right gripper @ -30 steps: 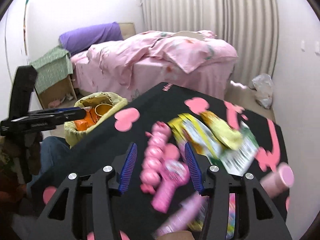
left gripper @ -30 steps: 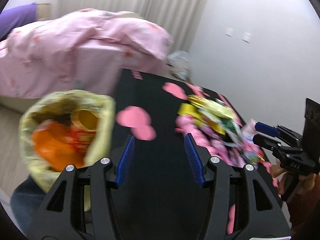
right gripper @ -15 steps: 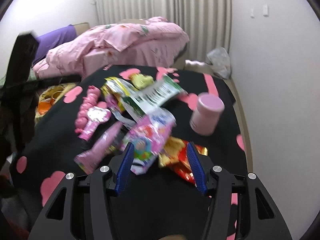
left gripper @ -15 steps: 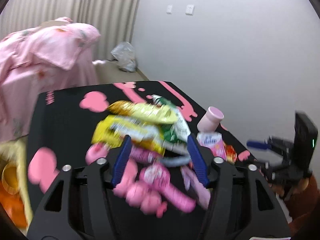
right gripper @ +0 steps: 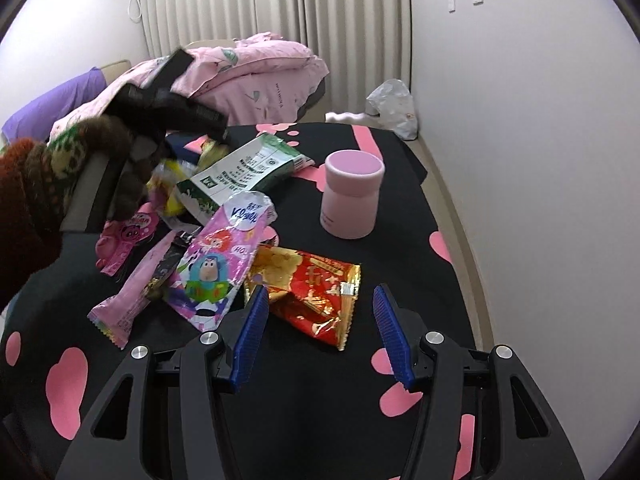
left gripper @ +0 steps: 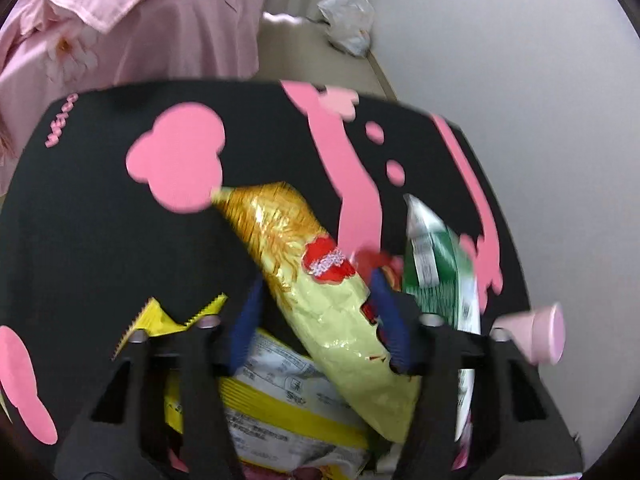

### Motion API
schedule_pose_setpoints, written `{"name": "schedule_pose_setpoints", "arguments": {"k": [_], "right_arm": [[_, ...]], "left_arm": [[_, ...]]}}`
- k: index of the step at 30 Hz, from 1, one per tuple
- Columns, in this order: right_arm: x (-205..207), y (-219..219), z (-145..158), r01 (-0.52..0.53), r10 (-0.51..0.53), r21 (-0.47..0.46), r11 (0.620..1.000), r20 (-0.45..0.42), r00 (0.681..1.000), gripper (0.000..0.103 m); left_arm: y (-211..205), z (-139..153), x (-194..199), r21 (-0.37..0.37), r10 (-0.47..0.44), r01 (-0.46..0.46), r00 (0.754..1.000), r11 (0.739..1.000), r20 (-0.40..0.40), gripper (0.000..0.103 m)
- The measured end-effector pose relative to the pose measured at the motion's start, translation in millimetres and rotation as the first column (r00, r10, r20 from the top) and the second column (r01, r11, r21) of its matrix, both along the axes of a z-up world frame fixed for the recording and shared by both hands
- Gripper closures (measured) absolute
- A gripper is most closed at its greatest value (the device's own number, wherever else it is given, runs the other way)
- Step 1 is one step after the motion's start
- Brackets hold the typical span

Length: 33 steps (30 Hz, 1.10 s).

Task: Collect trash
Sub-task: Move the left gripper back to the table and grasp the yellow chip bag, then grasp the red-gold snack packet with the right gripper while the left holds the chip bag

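My left gripper [left gripper: 316, 308] is open, its blue fingers on either side of a gold and pale-yellow snack bag [left gripper: 316, 276] that lies on a heap of wrappers. A yellow-and-white packet [left gripper: 280, 408] lies under it and a green-and-white packet [left gripper: 436, 276] to its right. My right gripper [right gripper: 320, 328] is open and empty, just short of a red and gold wrapper [right gripper: 316, 292] on the black table [right gripper: 400, 240]. A pink cartoon wrapper [right gripper: 220, 264] lies left of it. The left gripper body also shows in the right wrist view [right gripper: 168, 100], over the heap.
A pink jar [right gripper: 352, 196] stands on the table right of the heap; it also shows in the left wrist view [left gripper: 536, 332]. A bed with a pink quilt [right gripper: 248, 72] is behind the table. A white plastic bag [right gripper: 392, 108] lies on the floor by the wall.
My left gripper swung from the trash bin at the table's left edge to the wrapper heap and came down around the gold snack bag. My right gripper swung right to the red wrapper.
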State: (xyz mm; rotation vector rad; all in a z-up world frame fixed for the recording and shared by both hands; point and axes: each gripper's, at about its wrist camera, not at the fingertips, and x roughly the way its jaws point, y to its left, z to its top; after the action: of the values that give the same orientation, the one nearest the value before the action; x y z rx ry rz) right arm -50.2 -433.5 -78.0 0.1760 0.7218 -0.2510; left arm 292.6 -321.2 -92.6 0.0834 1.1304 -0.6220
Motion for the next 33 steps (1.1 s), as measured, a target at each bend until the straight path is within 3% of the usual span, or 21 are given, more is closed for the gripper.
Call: {"name": "schedule_pose_setpoints", "arguments": {"k": [3,5,10,16,23,28,33], "right_arm": [[1.3,-2.7,-3.6,-0.006,0.006,0.021,1.0,0.001,1.0,0.051],[6.1,-3.0,-4.6,-0.01,0.01,0.026,1.0,0.0,1.0,0.051],[12.8,3.5,-2.5,-0.038,0.038,0.04,0.998,0.013,0.999,0.051],[23.8,15.6,7.4,-0.084,0.083,0.049,0.995,0.026,0.996,0.051],[28.9,23.5,15.0,-0.066,0.066,-0.006,0.998,0.025,0.998,0.051],[39.7,-13.2,1.4,0.001,-0.001,0.0,1.0,0.0,1.0,0.051],[61.3,-53.8,-22.0,-0.01,0.023,0.138,0.99,-0.092,0.995,0.051]], "left_arm": [[16.3,2.4,-16.5,0.004,-0.063,0.063,0.997,0.998,0.045,0.074],[33.9,9.1,-30.3,-0.015,-0.094,0.095,0.994,0.995,0.056,0.077],[76.6,40.4,-75.1,-0.079,-0.153,0.163,0.982,0.984,0.114,0.079],[137.4,66.9,-127.5,-0.133,-0.149,0.171,0.975,0.976,0.165,0.078],[193.4,42.5,-147.3,-0.079,-0.076,0.091,0.981,0.993,0.179,0.077],[219.2,22.6,-152.1,-0.088,-0.007,0.021,0.987,0.996,0.158,0.075],[222.5,10.5,-155.1,-0.104,-0.003,0.015,0.993,0.994,0.117,0.072]]}}
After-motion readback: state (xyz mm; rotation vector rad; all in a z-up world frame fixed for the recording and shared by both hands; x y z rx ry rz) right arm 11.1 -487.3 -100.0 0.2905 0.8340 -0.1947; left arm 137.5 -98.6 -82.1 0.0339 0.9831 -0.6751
